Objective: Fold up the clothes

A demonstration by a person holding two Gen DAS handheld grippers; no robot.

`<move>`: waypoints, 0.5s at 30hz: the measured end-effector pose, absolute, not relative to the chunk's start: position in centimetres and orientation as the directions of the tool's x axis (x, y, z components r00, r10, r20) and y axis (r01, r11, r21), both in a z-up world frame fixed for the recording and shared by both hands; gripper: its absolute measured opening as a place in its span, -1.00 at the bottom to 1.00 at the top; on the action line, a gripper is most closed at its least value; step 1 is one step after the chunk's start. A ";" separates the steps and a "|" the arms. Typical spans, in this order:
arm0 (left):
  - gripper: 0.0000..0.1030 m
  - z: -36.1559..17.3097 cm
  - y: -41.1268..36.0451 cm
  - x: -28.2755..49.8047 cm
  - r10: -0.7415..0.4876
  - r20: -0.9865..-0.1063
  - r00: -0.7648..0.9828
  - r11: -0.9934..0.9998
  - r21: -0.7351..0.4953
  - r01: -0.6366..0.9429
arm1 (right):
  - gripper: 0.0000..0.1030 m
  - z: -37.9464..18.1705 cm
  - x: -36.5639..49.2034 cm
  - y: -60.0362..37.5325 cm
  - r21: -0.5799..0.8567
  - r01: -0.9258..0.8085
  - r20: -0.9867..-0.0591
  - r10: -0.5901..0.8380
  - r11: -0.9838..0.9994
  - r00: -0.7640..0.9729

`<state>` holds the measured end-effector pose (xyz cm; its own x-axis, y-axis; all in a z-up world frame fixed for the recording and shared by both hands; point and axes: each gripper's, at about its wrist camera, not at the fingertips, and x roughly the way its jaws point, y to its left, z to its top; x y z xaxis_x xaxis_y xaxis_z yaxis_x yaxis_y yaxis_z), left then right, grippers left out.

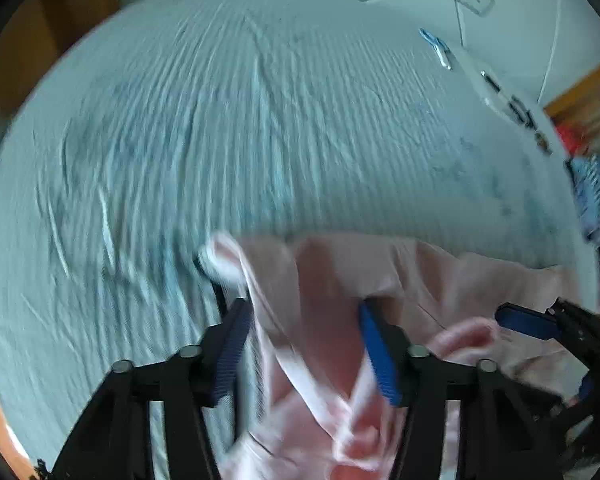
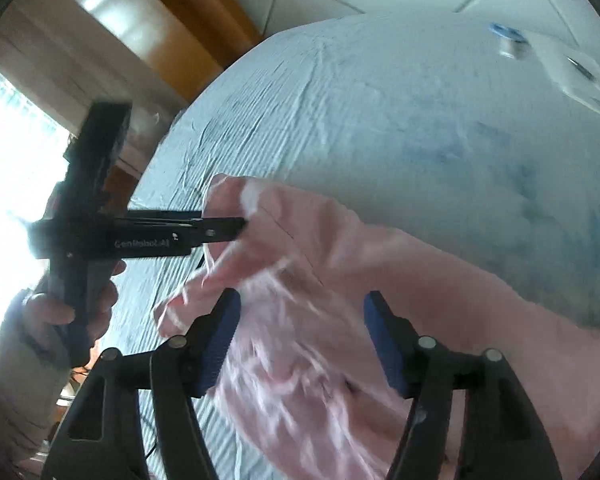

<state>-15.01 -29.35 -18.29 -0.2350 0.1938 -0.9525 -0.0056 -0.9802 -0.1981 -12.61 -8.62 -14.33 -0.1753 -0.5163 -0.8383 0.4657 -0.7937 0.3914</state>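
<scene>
**Pink garment gathered at bed's edge as both grippers work a fold**

A soft, pale pink cotton garment (image 1: 340, 280) lies bunched on a light blue ribbed bedsheet (image 1: 220, 120) at the near edge of the bed, its cloth rumpled into loose ridges and one band-edged end, perhaps a cuff, trailing toward the left. The left gripper (image 1: 306, 348), black-framed with ridged blue pads, points steeply down with a twisted strand of the pink fabric running between its fingers. The pads stand some way apart, and blur makes it impossible to tell whether they press the cloth or merely straddle it; seen from the right wrist view, the same tool's tips sit at the garment's far corner, apparently pinning or lifting that end so the rest can be drawn over.

The right gripper (image 2: 300, 340) hovers above the middle of the heap with its jaws parted and nothing pinched, the fabric passing loosely beneath the pads. That stance suggests it is between holds, likely seeking a fresh edge.

The person's hand (image 2: 72, 308), in a pale sleeve, grips the left tool's handle. The sheet is finely corrugated and lightly creased, giving the thin, limp garment some friction. The fold looks barely begun, with the garment still unflattened.
</scene>
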 end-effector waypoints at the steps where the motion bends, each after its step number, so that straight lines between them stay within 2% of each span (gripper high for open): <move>1: -0.23 -18.4 -29.3 -15.6 0.174 -0.956 -0.238 -0.984 -0.178 -0.006 | -0.13 -14.8 -12.6 -9.4 0.369 0.478 -0.850 -0.498 -0.797 -0.174; 2: -0.29 -18.6 -29.2 -16.2 0.154 -0.958 -0.241 -0.988 -0.157 -0.007 | -0.94 -15.2 -12.6 -10.2 0.343 0.489 -0.864 -0.474 -0.802 -0.170; 7: -0.31 -19.0 -29.7 -17.9 0.104 -0.960 -0.258 -0.994 -0.107 -0.003 | -0.92 -13.7 -8.6 -9.4 0.271 0.517 -0.852 -0.453 -0.812 -0.264; 12: -0.25 -18.2 -30.4 -18.8 0.106 -0.955 -0.278 -0.994 -0.113 0.008 | -0.81 -14.5 -2.7 -7.8 0.275 0.556 -0.876 -0.443 -0.785 -0.191; 15: -0.18 -16.4 -31.1 -17.8 0.134 -0.947 -0.292 -0.990 -0.142 0.006 | -0.57 -15.2 -0.9 -5.7 0.286 0.489 -0.886 -0.422 -0.824 -0.192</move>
<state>-17.77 -31.13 -16.40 -0.2918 0.1339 -0.9471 0.0057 -0.9899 -0.1418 -0.88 -5.69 -15.20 -0.1923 -0.4217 -0.8861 0.4888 -0.8241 0.2862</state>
